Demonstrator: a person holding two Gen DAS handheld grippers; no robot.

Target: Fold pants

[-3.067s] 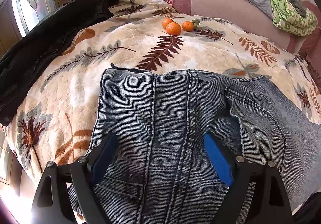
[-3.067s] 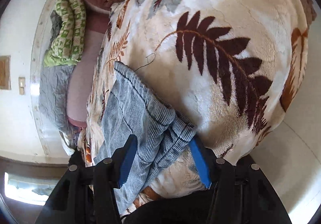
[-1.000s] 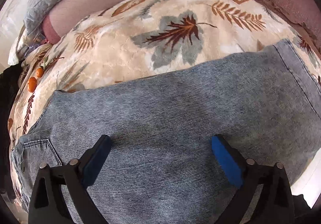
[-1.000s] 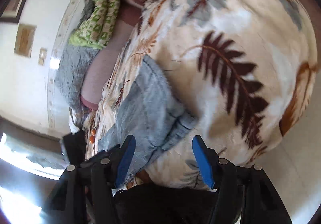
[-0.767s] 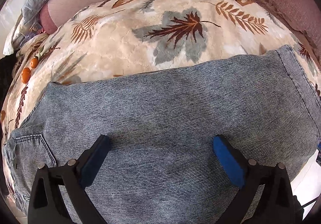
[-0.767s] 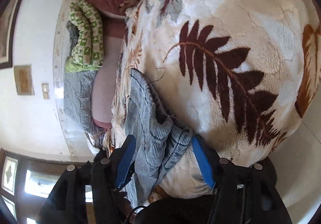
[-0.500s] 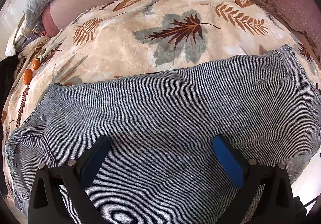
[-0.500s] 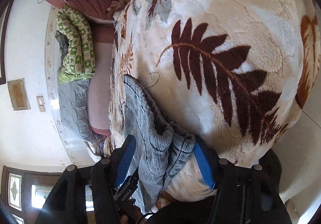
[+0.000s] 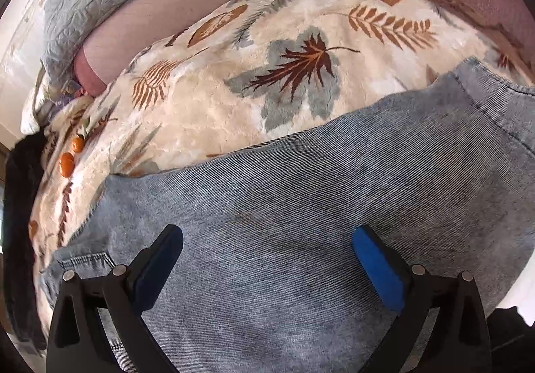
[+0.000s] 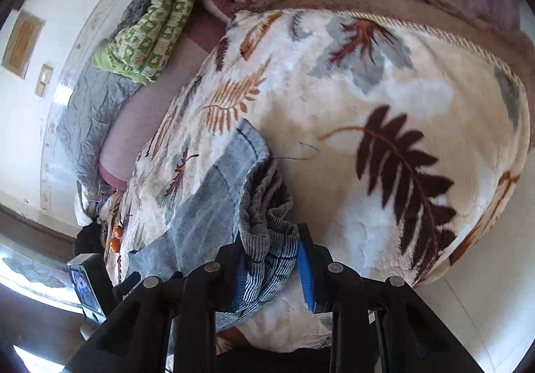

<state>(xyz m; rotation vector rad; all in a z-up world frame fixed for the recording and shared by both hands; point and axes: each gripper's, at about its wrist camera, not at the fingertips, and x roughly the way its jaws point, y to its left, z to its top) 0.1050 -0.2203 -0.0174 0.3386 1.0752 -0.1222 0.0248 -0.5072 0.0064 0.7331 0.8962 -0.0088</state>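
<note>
Left wrist view: the left gripper (image 9: pixel 265 254) hovers low over the pants (image 9: pixel 301 215), its two blue pads spread wide with nothing pinched between them. The pants lie flat across the near part of the leaf-print blanket (image 9: pixel 234 98), filling the lower half of the picture. Their far edge runs as a long slanted line from lower left up to the right, where a stitched hem (image 9: pixel 495 112) ends the leg. A pocket seam (image 9: pixel 83 259) shows at the lower left. Beyond that far edge the blanket is bare and open up to the pink mattress (image 9: pixel 150 18). Small oranges (image 9: pixel 68 160) sit far left, well apart from the pants, near a dark garment (image 9: pixel 20 205) at the blanket's edge.

Right wrist view: the right gripper (image 10: pixel 271 267) has just been closing, and its blue pads pinch a bunched fold of the pants (image 10: pixel 267 239) at the hem end. The cloth rises crumpled out of the pads and trails away to the left. To the right, the blanket (image 10: pixel 401 105) is open out to its corded edge (image 10: pixel 468 45). A green quilt (image 10: pixel 153 18) lies far off at the top left.
</note>
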